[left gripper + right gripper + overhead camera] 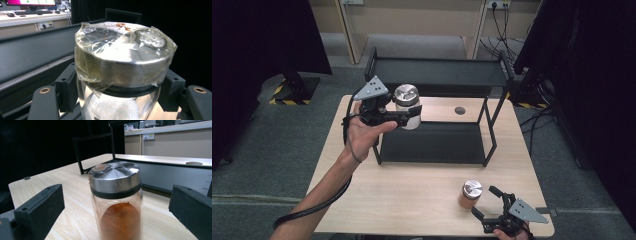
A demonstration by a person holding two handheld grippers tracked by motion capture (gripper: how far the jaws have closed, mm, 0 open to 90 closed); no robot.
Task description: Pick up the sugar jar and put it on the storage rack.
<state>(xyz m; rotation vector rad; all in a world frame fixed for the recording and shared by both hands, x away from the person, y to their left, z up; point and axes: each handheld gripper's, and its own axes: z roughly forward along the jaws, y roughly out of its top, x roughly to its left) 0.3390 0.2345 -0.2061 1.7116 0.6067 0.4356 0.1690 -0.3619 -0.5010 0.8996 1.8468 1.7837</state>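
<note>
A glass jar of white powder (pixel 408 107) with a taped metal lid is held in the air by my left gripper (pixel 404 117), shut on its body just under the lid, at the left end of the black two-tier shelf (pixel 437 75). Up close, the black pads (pixel 65 90) press both sides of this white-powder jar (pixel 120 60). A second jar with orange-brown powder (pixel 470 194) stands on the wooden table (pixel 412 195) near its front right. My right gripper (pixel 486 202) is open just behind it; that orange jar (pixel 116 205) stands between the spread pads (pixel 40 210) without touching them.
The shelf has a dark lower tray (pixel 432 142) resting on the table and an upper tray behind it. A round cable hole (pixel 460 110) is in the tabletop behind the shelf. Black curtains stand on both sides, and cables lie on the floor at right.
</note>
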